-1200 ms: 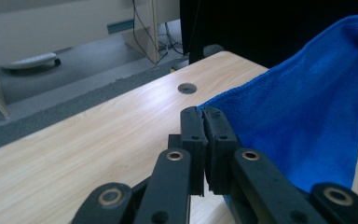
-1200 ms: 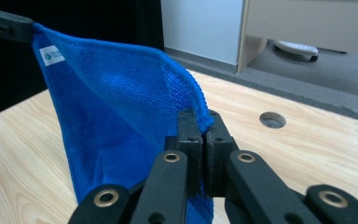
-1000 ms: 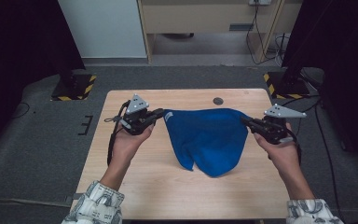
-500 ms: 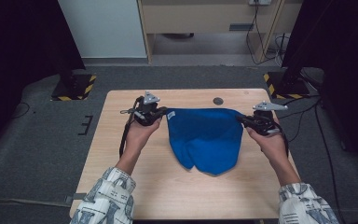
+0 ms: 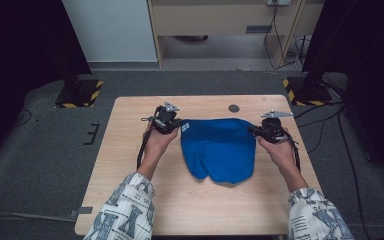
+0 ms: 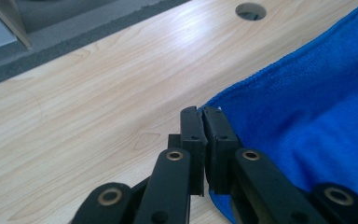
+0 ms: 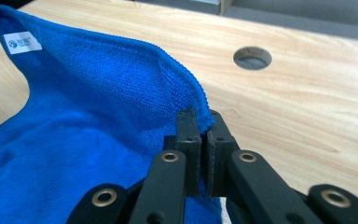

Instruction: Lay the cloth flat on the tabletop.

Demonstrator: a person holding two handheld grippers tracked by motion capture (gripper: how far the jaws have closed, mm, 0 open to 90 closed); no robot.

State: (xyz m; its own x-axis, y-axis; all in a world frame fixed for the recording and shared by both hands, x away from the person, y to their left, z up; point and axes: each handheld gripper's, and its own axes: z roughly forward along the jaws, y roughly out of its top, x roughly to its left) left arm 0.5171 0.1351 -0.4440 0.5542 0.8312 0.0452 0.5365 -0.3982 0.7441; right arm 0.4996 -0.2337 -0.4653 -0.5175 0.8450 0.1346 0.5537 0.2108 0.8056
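Blue cloth (image 7: 88, 121) showing soft, looped terry pile, matt, with stitched hem and white woven label (image 7: 23, 42). Table (image 6: 84, 88) showing pale wood-grain laminate, smooth, faintly glossy. Gripper jaws looking matt black plastic, brass-coloured rivets shining.

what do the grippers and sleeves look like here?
Both grippers, left and right, are black, each topped by a grey three-cornered plate, with a black cable trailing off. Up close the jaws are flat black linkage bars with brass-ringed pivots and blocky pads. Sleeves are white with a dark blue-grey print.
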